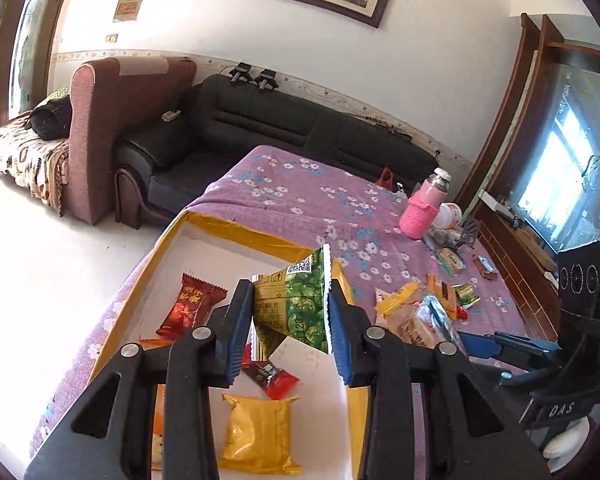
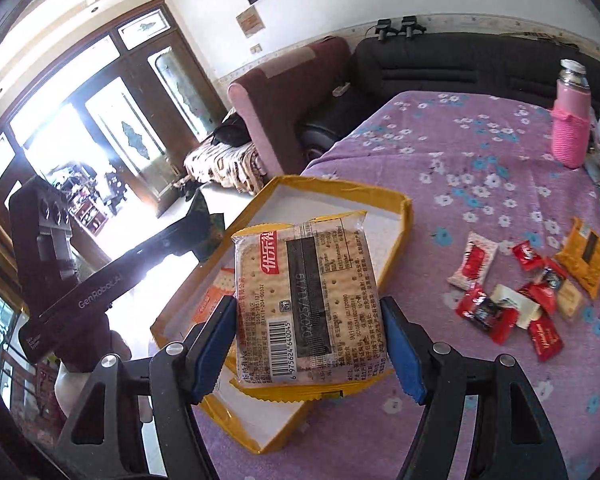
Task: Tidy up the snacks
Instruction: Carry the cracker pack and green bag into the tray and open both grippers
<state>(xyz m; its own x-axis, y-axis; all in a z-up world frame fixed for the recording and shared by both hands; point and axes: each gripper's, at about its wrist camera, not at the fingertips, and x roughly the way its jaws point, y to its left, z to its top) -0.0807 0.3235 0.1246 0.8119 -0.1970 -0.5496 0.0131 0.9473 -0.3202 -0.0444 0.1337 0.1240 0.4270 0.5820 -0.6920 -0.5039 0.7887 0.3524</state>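
My left gripper [image 1: 290, 320] is shut on a green snack packet [image 1: 300, 304] and holds it above a shallow yellow-rimmed box [image 1: 236, 226] with a white floor. In the box lie a dark red candy [image 1: 190, 306], a red wrapper [image 1: 272, 376] and a yellow packet [image 1: 260, 434]. My right gripper [image 2: 312, 344] is shut on a clear cracker packet [image 2: 308, 304] and holds it over the near right edge of the same box [image 2: 404, 216]. Loose red and white candies [image 2: 512, 300] and an orange packet [image 2: 584, 258] lie on the purple cloth to the right.
The table carries a purple flowered cloth [image 1: 300, 192]. A pink-sleeved bottle [image 1: 422, 210] and a cup [image 1: 448, 216] stand at the far right; the bottle also shows in the right wrist view [image 2: 572, 128]. More snacks [image 1: 456, 268] lie beyond. A dark sofa [image 1: 280, 124] stands behind the table.
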